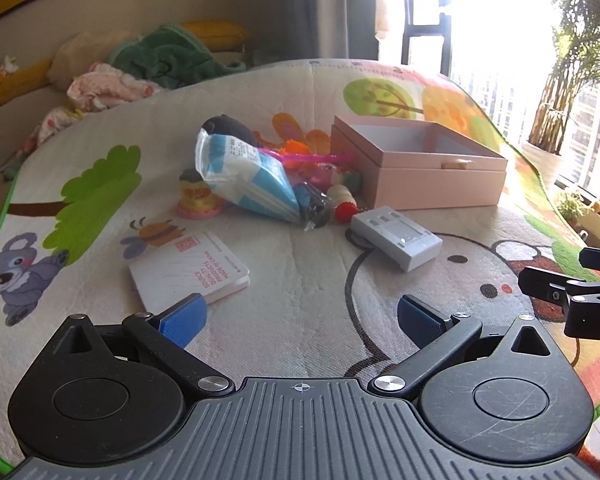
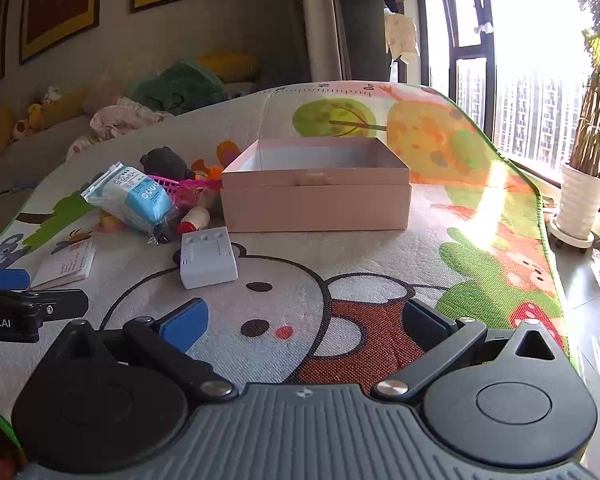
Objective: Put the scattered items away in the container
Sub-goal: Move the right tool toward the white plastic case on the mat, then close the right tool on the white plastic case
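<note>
An open pink box (image 1: 432, 178) (image 2: 316, 200) stands on the play mat, with no items visible inside. Left of it lies a heap: a blue-and-white plastic packet (image 1: 244, 176) (image 2: 134, 200), a black plush toy (image 1: 228, 128) (image 2: 166, 162), a yellow-pink toy (image 1: 196, 198) and small colourful toys (image 1: 340, 196). A grey plastic block (image 1: 398, 236) (image 2: 206, 258) lies in front of the box. A white booklet (image 1: 188, 274) (image 2: 66, 264) lies nearest my left gripper (image 1: 300, 320), which is open above the mat. My right gripper (image 2: 304, 320) is open too, over bare mat.
The cartoon-print mat (image 2: 340, 280) covers the floor. Behind it are a sofa with clothes and cushions (image 1: 140, 64). At the right, by the window, stands a potted plant (image 2: 584, 200) on a wheeled saucer. Part of the other gripper shows at each view's edge.
</note>
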`<state>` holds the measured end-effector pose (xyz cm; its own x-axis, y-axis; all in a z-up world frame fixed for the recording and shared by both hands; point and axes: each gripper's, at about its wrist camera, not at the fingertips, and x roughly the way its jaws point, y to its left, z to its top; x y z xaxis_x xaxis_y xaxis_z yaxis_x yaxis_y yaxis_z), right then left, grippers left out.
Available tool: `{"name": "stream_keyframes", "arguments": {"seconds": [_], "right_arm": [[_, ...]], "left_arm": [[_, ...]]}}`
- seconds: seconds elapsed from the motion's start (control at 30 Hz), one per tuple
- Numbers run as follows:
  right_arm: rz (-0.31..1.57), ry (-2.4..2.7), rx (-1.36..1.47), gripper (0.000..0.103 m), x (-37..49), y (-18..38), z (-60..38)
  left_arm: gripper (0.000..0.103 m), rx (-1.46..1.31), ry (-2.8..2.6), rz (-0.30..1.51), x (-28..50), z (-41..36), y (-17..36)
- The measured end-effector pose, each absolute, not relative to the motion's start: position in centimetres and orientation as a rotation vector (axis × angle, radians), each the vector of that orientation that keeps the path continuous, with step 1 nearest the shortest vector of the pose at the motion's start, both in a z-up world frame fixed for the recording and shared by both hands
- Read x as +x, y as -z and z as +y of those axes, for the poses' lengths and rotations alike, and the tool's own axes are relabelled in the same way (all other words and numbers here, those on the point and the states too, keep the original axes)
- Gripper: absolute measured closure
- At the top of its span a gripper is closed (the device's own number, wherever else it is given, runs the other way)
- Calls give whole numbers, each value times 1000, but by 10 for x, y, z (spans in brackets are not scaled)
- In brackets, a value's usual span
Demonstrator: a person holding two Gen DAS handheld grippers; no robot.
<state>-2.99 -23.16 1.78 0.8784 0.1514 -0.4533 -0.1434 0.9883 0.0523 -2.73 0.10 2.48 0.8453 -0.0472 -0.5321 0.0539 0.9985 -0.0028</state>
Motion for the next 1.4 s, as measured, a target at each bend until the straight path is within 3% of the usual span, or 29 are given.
{"name": "stream_keyframes", "arguments": {"seconds": [0.67,1.17,1.33,1.4], "right_arm": [[437,-245,-102,0,-37,-25,-209],[565,-340,-87,0,37,-26,-180],[575,-377,-120,9,65,-26,-159],[579,-402,-135,18,70,-23,-152]], "left_arm": [[0,114,111,599,-23,2,-24],[0,61,12,670,12,56,-15],[0,50,21,683,20,73,-19],[0,56,32,683,24,78,-21]]}}
